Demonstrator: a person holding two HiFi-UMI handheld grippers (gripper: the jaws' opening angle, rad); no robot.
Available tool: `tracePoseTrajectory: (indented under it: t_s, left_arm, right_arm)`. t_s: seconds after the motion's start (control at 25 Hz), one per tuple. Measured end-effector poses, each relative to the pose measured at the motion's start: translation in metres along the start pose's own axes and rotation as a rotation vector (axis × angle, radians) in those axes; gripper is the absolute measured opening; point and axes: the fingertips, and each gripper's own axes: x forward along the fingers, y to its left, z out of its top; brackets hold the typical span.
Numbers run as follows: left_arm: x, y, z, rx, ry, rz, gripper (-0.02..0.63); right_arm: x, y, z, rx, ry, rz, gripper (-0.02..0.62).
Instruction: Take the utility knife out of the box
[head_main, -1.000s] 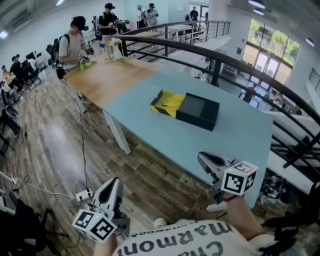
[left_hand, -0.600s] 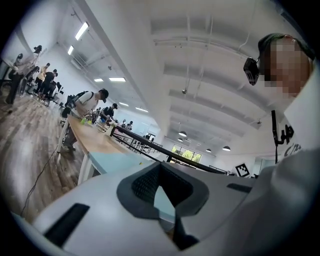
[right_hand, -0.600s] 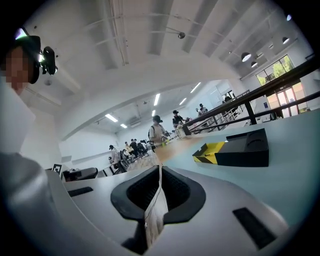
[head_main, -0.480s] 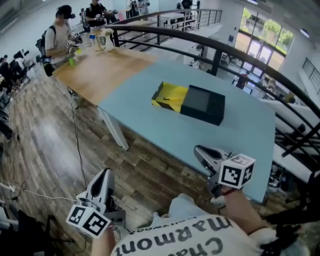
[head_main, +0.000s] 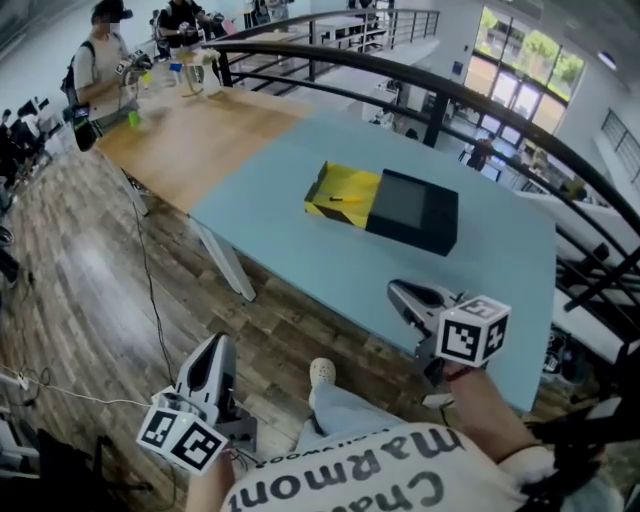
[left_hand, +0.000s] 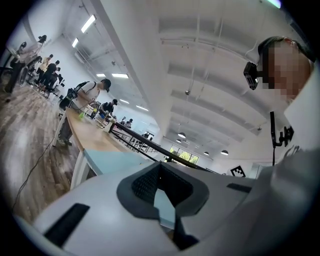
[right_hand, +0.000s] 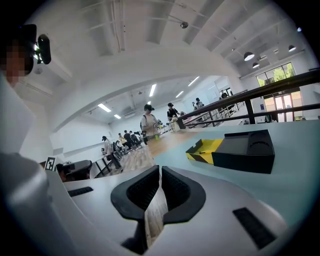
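Head view: right gripper (head_main: 397, 290) hangs over the near edge of the blue table (head_main: 290, 250), left gripper (head_main: 216, 345) over the floor (head_main: 100, 280). The box (head_main: 410, 212) lies well ahead, yellow tray (head_main: 345, 190) slid out (utility knife itself not discernible).
Left gripper view: jaws together, empty.
Right gripper view: likewise.
Risk, we judge: shut jaws arriving would shove the box, not grasp.

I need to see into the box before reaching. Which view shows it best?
The head view: the box is seen from above, its yellow tray slid out. The right gripper view shows it low, side-on. The left gripper view misses it.
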Motion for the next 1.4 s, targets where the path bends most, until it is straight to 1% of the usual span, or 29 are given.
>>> tracePoseTrajectory:
  t_s: [0.16, 0.28, 0.36, 0.44, 0.52, 0.72, 0.88, 0.96, 1.08, 1.24, 1.4]
  left_arm:
    - [0.028, 0.019, 0.009, 0.008, 0.008, 0.006, 0.002]
    - [0.054, 0.039, 0.021, -0.019, -0.011, 0.016, 0.002]
    - [0.074, 0.048, 0.029, -0.036, -0.015, 0.007, 0.002]
    - [0.098, 0.055, 0.036, -0.027, 0.003, -0.003, 0.002]
    - [0.123, 0.061, 0.041, -0.015, 0.023, -0.015, 0.003]
    - [0.19, 0.066, 0.047, -0.002, 0.065, -0.077, 0.002]
    - [0.229, 0.079, 0.049, 0.018, 0.089, -0.11, 0.002]
    - [0.245, 0.09, 0.049, 0.019, 0.089, -0.101, 0.002]
    - [0.265, 0.106, 0.043, -0.007, 0.106, -0.084, 0.002]
    - [0.287, 0.113, 0.033, -0.021, 0.148, -0.093, 0.002]
    - [0.306, 0.116, 0.032, -0.018, 0.182, -0.107, 0.002]
  right_arm:
    - [0.031, -0.012, 0.014, -0.021, 0.012, 0.013, 0.041]
    - [0.057, -0.022, 0.025, -0.062, 0.026, 0.019, 0.041]
    - [0.074, -0.034, 0.036, -0.07, 0.016, 0.005, 0.041]
    - [0.092, -0.048, 0.053, -0.048, -0.01, -0.004, 0.041]
    - [0.111, -0.059, 0.068, -0.019, -0.03, 0.004, 0.041]
    - [0.158, -0.089, 0.092, 0.026, -0.034, 0.009, 0.041]
    - [0.187, -0.109, 0.107, 0.042, -0.038, -0.001, 0.041]
    - [0.197, -0.121, 0.111, 0.044, -0.038, -0.011, 0.041]
    - [0.207, -0.137, 0.11, 0.078, -0.035, -0.029, 0.041]
    - [0.212, -0.158, 0.101, 0.122, -0.016, -0.061, 0.041]
    - [0.217, -0.169, 0.094, 0.16, 0.003, -0.085, 0.041]
